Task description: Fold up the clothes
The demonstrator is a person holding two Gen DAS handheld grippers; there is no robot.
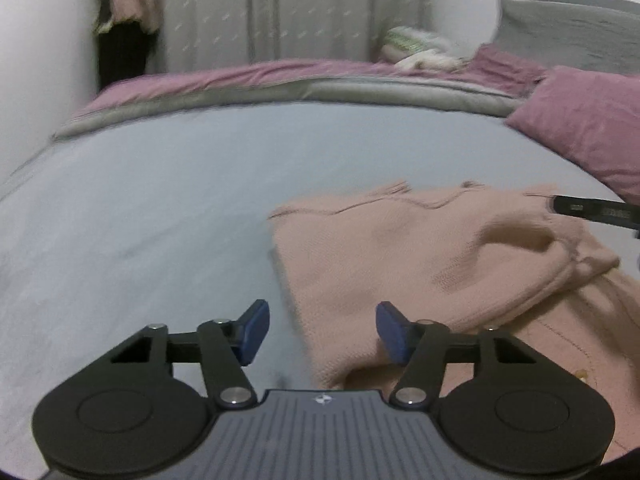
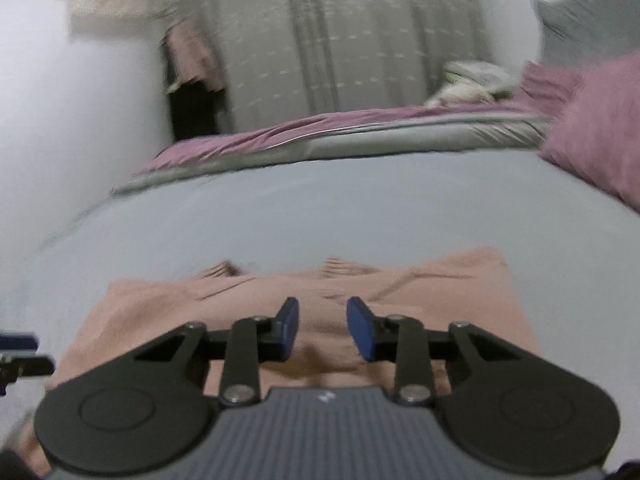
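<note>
A peach-pink knitted garment (image 1: pixel 420 256) lies partly folded on the light blue bed sheet (image 1: pixel 160 200). My left gripper (image 1: pixel 320 332) is open above the garment's left edge, its blue pads holding nothing. In the right wrist view the same garment (image 2: pixel 420 292) spreads flat under my right gripper (image 2: pixel 322 328), which is open with empty blue pads over the cloth's middle. The right gripper's black finger (image 1: pixel 592 210) shows at the far right of the left wrist view. A bit of the left gripper (image 2: pixel 20 354) peeks in at the left edge of the right wrist view.
A mauve pillow (image 1: pixel 580 124) lies at the right. A mauve and grey duvet (image 1: pixel 280 84) is bunched along the bed's far side. Grey curtains (image 1: pixel 300 8) hang behind, with clothes (image 1: pixel 124 4) hung at the left. Bare sheet stretches left of the garment.
</note>
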